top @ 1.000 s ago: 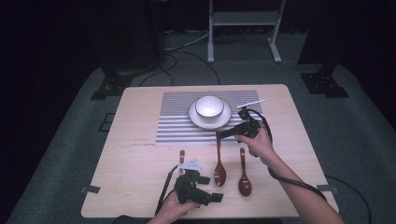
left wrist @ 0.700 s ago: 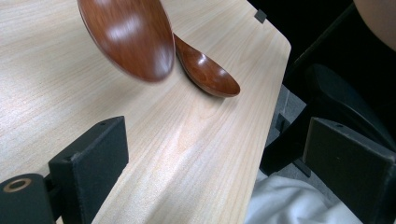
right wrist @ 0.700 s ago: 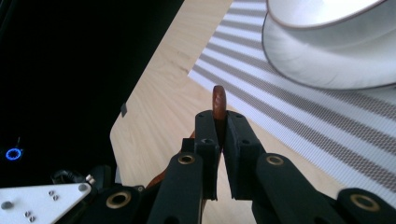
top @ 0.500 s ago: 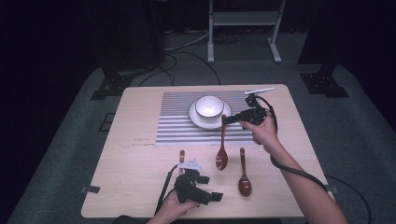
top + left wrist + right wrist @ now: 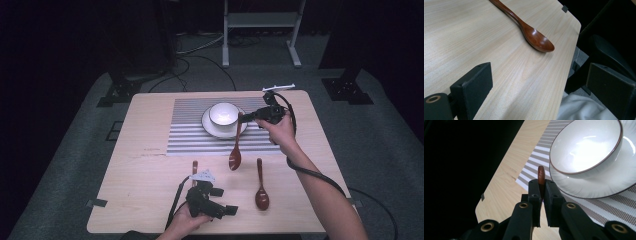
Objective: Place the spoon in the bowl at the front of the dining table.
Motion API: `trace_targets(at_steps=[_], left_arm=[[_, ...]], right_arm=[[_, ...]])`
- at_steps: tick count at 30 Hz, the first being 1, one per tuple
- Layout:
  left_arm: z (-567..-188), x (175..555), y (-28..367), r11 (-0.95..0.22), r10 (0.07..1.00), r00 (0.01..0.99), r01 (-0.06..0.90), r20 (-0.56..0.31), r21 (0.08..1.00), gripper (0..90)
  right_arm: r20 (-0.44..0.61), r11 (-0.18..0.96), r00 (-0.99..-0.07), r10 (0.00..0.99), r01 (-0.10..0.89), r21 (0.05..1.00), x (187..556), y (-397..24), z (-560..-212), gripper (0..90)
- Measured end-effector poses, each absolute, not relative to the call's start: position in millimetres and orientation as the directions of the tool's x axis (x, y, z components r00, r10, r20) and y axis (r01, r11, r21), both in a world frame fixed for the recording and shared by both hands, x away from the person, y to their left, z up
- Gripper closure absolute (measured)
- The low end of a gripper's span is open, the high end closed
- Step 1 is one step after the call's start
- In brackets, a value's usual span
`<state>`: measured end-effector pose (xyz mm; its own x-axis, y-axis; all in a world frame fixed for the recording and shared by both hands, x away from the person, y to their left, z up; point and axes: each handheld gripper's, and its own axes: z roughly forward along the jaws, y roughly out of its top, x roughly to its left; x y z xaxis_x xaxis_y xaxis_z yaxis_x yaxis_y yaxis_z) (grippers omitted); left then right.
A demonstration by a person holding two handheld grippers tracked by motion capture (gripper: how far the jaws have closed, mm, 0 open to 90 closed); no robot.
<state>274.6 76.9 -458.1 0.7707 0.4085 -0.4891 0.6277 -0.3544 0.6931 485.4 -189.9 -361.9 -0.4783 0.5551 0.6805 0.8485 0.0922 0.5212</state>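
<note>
Nearest the person's edge of the pale wooden table [image 5: 145, 165] sits the left gripper [image 5: 227, 210], low over the boards in the left hand [image 5: 187, 220]; its two black jaws stand wide apart with nothing between them, one over the wood and the other out past the table's rim, above a bit of white cloth [image 5: 579, 110]. Just ahead of it lies a dark red-brown wooden spoon [image 5: 534, 37] flat on the table, bowl toward the person; in the high view it is just right of the gripper. A short brown handle end [image 5: 194, 167] shows just beyond the left gripper, the rest hidden behind it.

Farther out, a second wooden spoon [image 5: 235, 150] hangs clear of the table, bowl down and handle up; the right gripper [image 5: 243, 118] has it pinched by the top of the handle, jaws closed tight on the thin stem, whose tip pokes out between the pads [image 5: 541, 173]. The right hand [image 5: 277, 131] holds that gripper level over the grey-striped placemat [image 5: 190, 135], pointing toward the white bowl [image 5: 223, 113]; the bowl stands on a white saucer [image 5: 210, 127] in the middle of the mat, just beside the gripper's tips. Beyond the table, dark floor and a metal stand [image 5: 260, 20].
</note>
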Motion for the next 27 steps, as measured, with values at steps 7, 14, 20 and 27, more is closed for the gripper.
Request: trace_targets(at_steps=[7, 14, 20, 27], left_arm=[[-458, 274, 76, -0.355, 0.407, 0.772, 0.626, -0.489, 0.694, 5.6], [-458, 274, 76, -0.357, 0.403, 0.776, 0.621, -0.485, 0.698, 5.6], [-458, 274, 76, -0.360, 0.400, 0.778, 0.620, -0.485, 0.697, 5.6], [-458, 274, 77, -0.361, 0.401, 0.778, 0.619, -0.484, 0.697, 5.6]], right_arm=[[0.673, 0.060, -0.463, 0.576, 0.846, 0.530, 496, -191, -351, 83.7], [0.663, 0.043, -0.456, 0.594, 0.840, 0.540, 504, -189, -342, 83.7], [0.662, 0.012, -0.439, 0.608, 0.839, 0.545, 513, -187, -336, 83.7], [0.668, -0.046, -0.413, 0.619, 0.831, 0.555, 522, -188, -332, 83.7]])
